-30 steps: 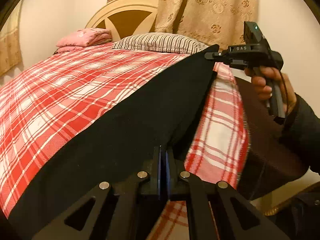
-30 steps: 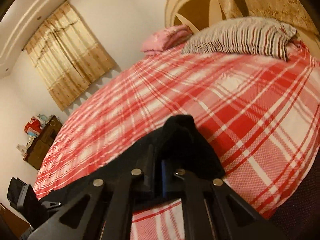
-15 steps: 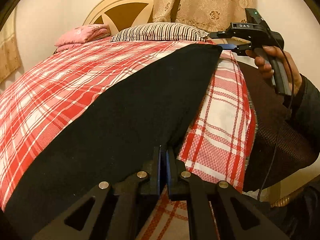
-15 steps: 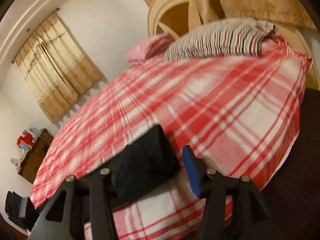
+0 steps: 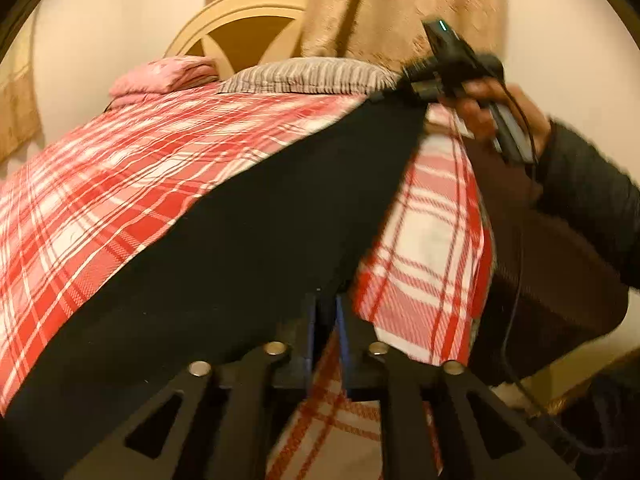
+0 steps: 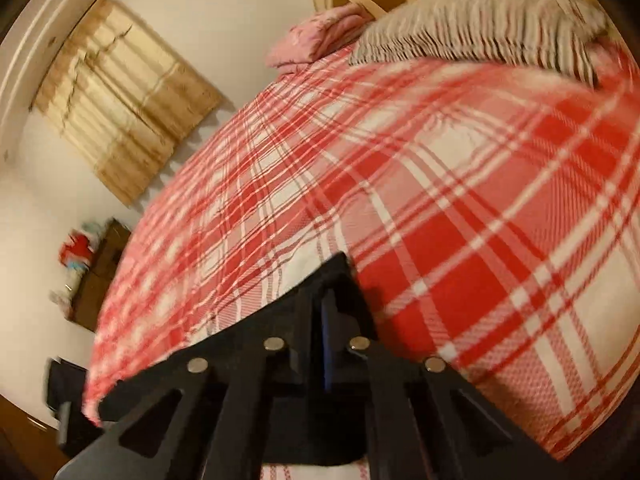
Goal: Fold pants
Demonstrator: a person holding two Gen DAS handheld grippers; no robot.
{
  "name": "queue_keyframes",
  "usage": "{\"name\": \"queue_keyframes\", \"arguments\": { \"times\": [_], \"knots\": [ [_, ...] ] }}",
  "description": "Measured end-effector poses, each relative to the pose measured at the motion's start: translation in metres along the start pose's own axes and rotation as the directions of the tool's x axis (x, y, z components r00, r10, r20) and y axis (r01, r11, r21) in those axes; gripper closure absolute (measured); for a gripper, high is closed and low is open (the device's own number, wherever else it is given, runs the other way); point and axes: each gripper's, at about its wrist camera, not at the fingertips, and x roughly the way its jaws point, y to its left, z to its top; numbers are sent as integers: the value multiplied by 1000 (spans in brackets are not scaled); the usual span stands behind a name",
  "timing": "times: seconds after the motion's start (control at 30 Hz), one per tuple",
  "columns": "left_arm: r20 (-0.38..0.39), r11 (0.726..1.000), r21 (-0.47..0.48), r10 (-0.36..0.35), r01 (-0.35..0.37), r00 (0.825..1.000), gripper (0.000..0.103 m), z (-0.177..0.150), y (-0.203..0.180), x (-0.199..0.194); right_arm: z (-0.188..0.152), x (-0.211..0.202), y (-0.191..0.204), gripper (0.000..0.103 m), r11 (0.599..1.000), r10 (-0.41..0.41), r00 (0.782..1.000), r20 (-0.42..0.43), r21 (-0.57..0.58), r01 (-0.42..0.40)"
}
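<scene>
No text, label, brand, number or sign can be read in either view. The printing on the side of the right gripper (image 5: 394, 92), seen from the left wrist camera, is blurred past reading.

My left gripper (image 5: 325, 312) is opening, its jaws at the near edge of the black pants (image 5: 240, 248). Ahead to the right, my right gripper (image 5: 404, 84) pinches their far corner over the plaid bedspread (image 5: 120, 168).
</scene>
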Motion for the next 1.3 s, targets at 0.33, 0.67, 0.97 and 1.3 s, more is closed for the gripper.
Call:
{"name": "queue_keyframes", "arguments": {
  "times": [0.33,0.67,0.97,1.3],
  "knots": [
    [22,998,-35,46,-45,999,53,-5,7,-10,14,14,6,96,994,-95,995,30,-43,96],
    [32,970,-204,142,-133,989,42,-17,48,-22,-8,-29,4,45,974,-205,966,159,-68,218],
    [-48,945,-228,231,-236,972,42,-24,59,-6,-51,-4,77,43,943,-26,998,60,-330,45],
    [-44,942,-245,226,-230,973,41,-27,61,-8,-72,17,79,43,924,-151,988,4,-355,143]
  ]
}}
